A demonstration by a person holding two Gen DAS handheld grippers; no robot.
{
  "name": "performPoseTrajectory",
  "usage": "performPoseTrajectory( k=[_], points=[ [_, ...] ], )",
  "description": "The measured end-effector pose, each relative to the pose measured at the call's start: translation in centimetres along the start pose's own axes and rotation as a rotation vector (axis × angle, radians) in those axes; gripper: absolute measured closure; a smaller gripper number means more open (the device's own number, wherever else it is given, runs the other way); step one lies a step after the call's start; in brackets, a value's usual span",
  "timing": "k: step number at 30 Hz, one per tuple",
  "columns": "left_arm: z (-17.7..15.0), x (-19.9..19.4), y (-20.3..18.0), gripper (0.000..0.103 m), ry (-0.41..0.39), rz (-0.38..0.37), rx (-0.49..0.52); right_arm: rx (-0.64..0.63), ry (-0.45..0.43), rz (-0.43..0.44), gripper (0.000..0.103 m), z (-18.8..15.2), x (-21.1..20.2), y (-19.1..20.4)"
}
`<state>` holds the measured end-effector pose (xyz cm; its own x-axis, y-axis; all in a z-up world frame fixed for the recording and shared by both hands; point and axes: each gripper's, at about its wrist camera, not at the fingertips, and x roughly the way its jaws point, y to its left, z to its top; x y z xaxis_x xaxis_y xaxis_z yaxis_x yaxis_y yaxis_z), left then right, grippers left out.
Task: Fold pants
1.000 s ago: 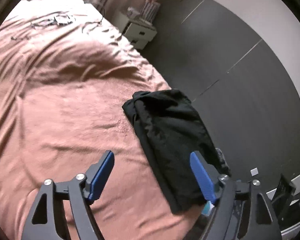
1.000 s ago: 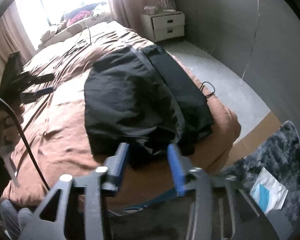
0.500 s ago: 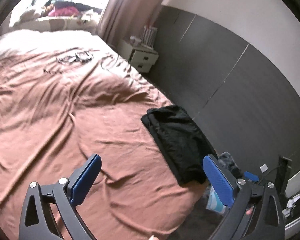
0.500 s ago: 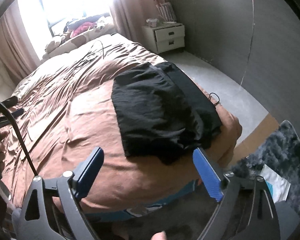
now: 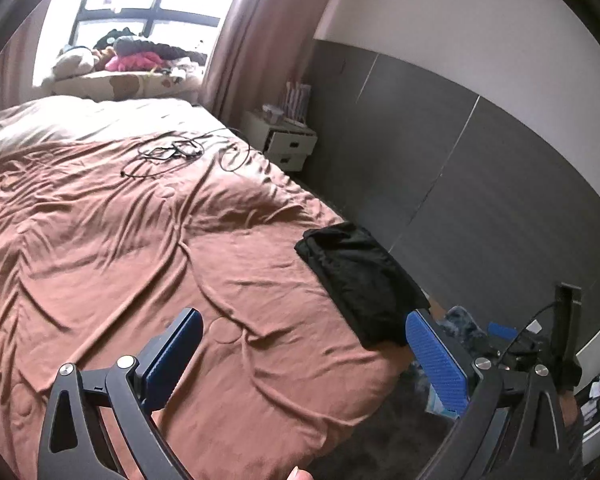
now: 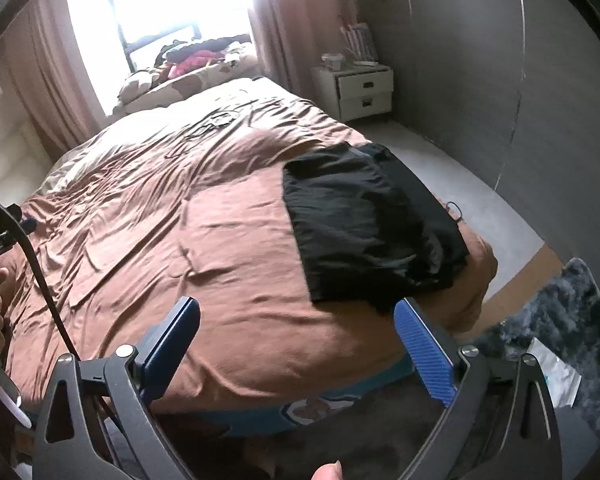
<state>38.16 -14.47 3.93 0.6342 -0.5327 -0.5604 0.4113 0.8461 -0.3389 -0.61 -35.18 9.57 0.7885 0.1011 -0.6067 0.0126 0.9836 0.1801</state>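
Now both grippers — left gripper (image 5: 300, 344), right gripper (image 6: 298, 336) — show jaws just opened wide, empty, above folded pants (image 6: 368, 232).

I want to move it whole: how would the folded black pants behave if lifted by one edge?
The black pants look soft and creased, so they would likely droop and unfold. They seem thin, probably light. Pushed, they might bunch on the wrinkled bedspread.

Black pants (image 6: 364, 232) lie on a rust-brown bedspread (image 6: 188, 248). Blue ribbed pads (image 5: 436, 364) on black gripper arms. White nightstand (image 6: 362, 90), grey wall (image 5: 480, 184), dusty-pink curtains (image 5: 240, 40).
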Motion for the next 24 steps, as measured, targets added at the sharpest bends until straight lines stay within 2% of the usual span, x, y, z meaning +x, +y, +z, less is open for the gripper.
performPoseTrajectory(
  k=[15, 24],
  points=[
    [-5.2, -9.8, 0.7, 0.001, -0.09, 0.041, -0.003, -0.032, -0.058, 0.065, 0.005, -2.5, -4.1, 4.9],
    [-8.9, -15.1, 0.9, 0.001, -0.145, 0.117, -0.001, -0.075, -0.114, 0.083, 0.005, -5.5, -6.5, 8.2]
  ],
)
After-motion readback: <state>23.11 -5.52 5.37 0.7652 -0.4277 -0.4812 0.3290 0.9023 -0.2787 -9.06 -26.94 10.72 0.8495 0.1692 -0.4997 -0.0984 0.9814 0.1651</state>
